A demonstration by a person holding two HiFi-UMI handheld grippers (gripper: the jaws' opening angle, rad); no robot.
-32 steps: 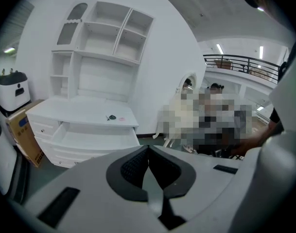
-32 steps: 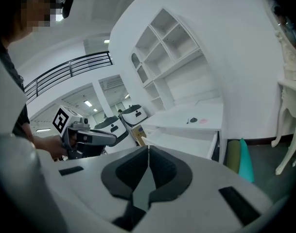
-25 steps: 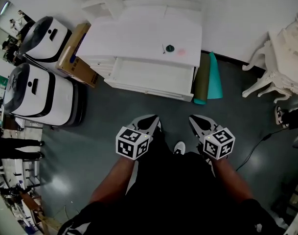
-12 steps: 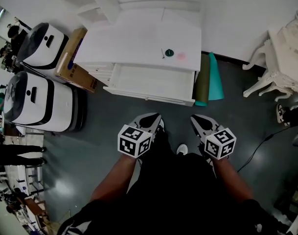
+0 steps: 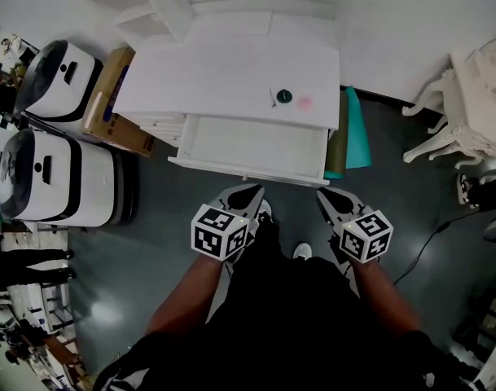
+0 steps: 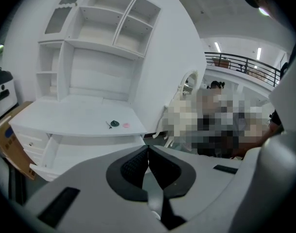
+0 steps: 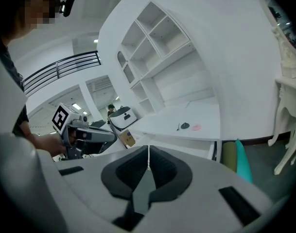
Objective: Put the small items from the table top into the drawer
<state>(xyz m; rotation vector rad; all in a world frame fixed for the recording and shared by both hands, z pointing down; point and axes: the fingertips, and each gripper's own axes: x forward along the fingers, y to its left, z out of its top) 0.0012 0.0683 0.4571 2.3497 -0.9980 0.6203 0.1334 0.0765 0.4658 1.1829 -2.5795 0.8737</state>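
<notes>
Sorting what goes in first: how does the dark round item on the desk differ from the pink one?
The dark round item looks dark green and sharp against the desk top; the pink one is pale and faint. It lies left of the pink one, beside a thin stick. Both are small and lie near the front edge, behind the open drawer.

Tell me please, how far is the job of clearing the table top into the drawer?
Done: the white desk drawer is pulled open and looks empty. In hand: nothing; the left gripper and right gripper are both shut, empty, short of the drawer. Left: the dark round disc, the pink round piece and the thin dark stick all lie on the white table top.
</notes>
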